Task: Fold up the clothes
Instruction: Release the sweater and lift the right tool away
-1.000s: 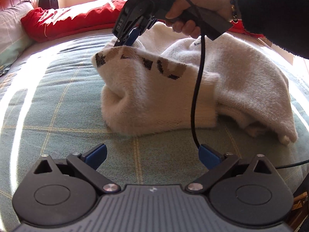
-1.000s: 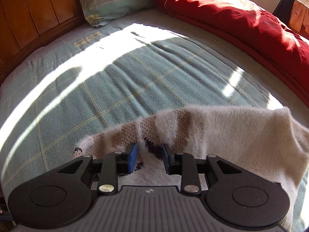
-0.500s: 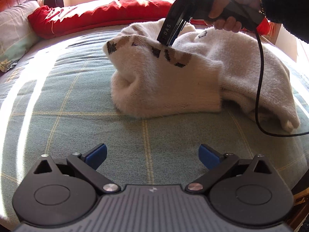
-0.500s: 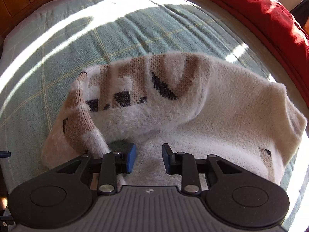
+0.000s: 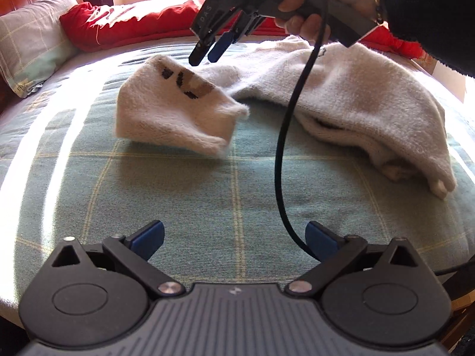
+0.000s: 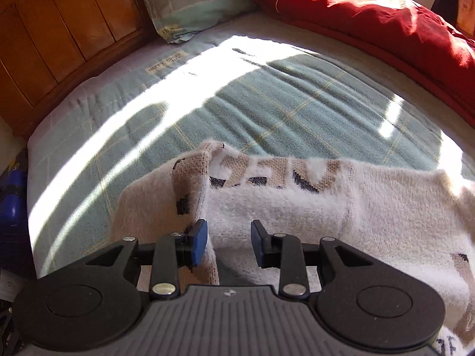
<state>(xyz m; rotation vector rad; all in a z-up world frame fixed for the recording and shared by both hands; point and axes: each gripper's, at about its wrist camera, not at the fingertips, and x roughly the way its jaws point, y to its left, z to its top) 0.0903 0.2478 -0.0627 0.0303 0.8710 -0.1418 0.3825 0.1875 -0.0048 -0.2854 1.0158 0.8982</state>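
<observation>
Sunlight falls across a bed with a green checked blanket (image 5: pixel 231 184), a red quilt (image 6: pixel 371 14) along the far side and a pillow (image 6: pixel 193 0) by the wooden headboard (image 6: pixel 59 29).

Up close, the right gripper (image 6: pixel 229 244) has its blue fingers (image 6: pixel 199 246) a little apart. They hold nothing, but the left one touches an edge of the sweater (image 6: pixel 297 216) that stands up beside it. In the left wrist view this right gripper (image 5: pixel 209 52) hangs in the air just above the patterned end of the cloth.

The left gripper (image 5: pixel 234 238) has its fingers wide apart over bare blanket, well back from the sweater (image 5: pixel 341 95).

The fluffy white sweater lies on the bed in a long lump. Its long way runs side to side in front of the left gripper. The patterned part (image 5: pixel 178 109) flops out at one end, and it looks blurry.

The right gripper is much nearer, so it is likely best placed for the next fold. A black cable (image 5: pixel 285 148) dangles between the two grippers.
</observation>
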